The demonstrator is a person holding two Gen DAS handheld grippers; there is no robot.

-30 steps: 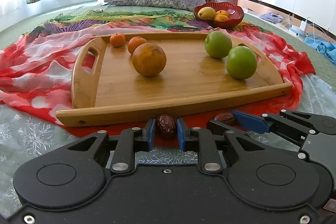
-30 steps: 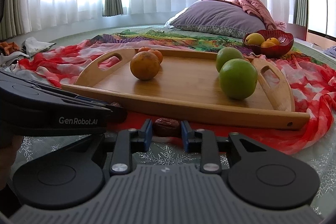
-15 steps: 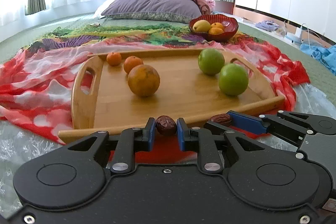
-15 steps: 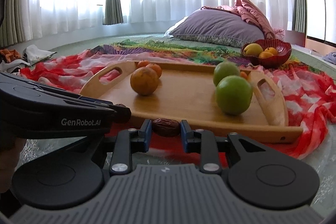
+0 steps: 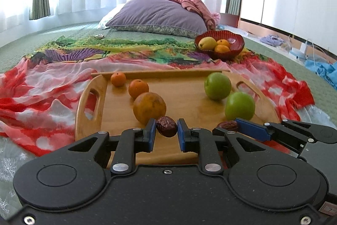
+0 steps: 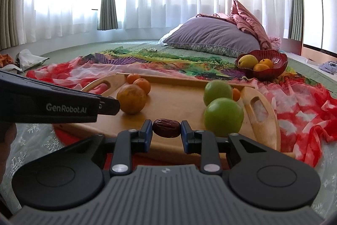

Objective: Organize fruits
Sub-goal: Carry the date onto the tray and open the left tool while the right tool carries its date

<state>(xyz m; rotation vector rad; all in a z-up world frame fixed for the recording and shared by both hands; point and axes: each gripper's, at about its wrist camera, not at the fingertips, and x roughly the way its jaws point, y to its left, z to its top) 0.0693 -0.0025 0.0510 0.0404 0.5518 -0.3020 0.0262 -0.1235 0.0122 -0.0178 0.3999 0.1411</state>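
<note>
My left gripper [image 5: 166,130] is shut on a wrinkled dark red date [image 5: 166,129], held above the near edge of the wooden tray [image 5: 189,107]. My right gripper [image 6: 166,129] is shut on a second date [image 6: 166,127], and it shows at the right in the left wrist view with that date [image 5: 228,125]. On the tray lie a large orange [image 5: 149,108], two small oranges [image 5: 138,88] and two green apples [image 5: 239,105]. From the right wrist view the left gripper's body [image 6: 63,105] crosses from the left.
A red bowl [image 5: 233,49] with a yellow fruit and oranges stands beyond the tray at the back right. A red and white scarf [image 5: 38,98] is spread under the tray on the green bedspread. A purple pillow [image 5: 155,18] lies farther back. Clutter lines the right wall.
Both grippers have risen with their dates, from the cloth in front of the tray to above its near edge. The fruit on the tray has not moved.
</note>
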